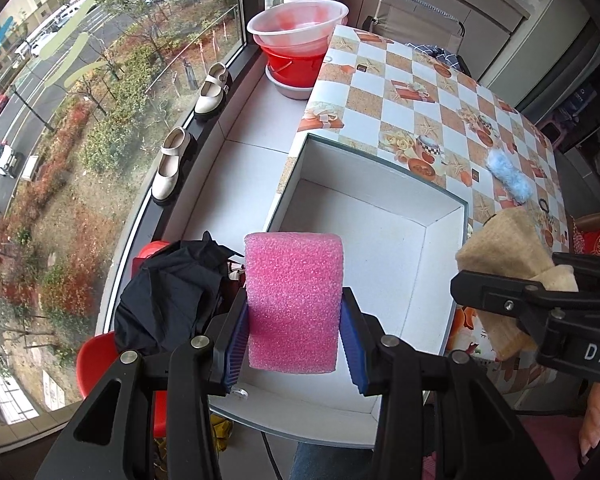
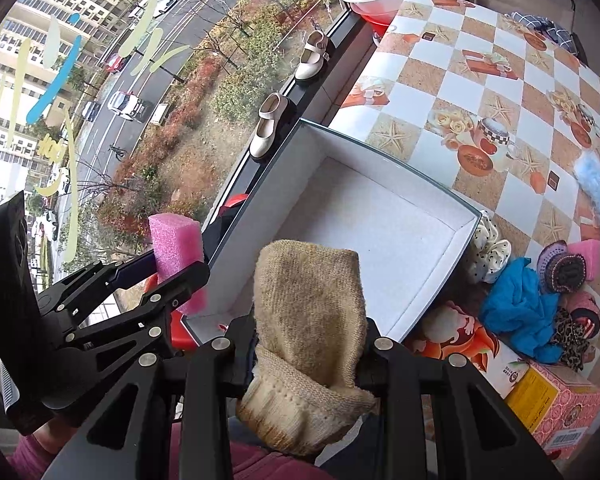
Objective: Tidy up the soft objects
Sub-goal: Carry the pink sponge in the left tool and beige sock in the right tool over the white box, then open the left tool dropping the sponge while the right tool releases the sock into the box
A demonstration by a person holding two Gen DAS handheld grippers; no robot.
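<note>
Nothing in the white box (image 1: 364,216) yet — bare inside, at the desk (image 1: 432,92) edge by the window. Left tool (image 1: 296,338) squeezing pink foam (image 1: 294,300), right tool (image 2: 308,350) squeezing tan sock (image 2: 308,308), both over the box. Blue cloth (image 2: 520,308) & other soft bits still on desk w/ fluffy blue thing (image 1: 510,178).

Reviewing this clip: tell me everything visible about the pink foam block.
The pink foam block is a chunky piece of coarse, open-celled foam with rounded top corners and flat faces. It stands upright between the blue pads of the left gripper, which is shut on its lower sides, so its top sticks out beyond the fingers. It is held in the air over the near-left corner of the open white cardboard box, touching nothing else.
</note>
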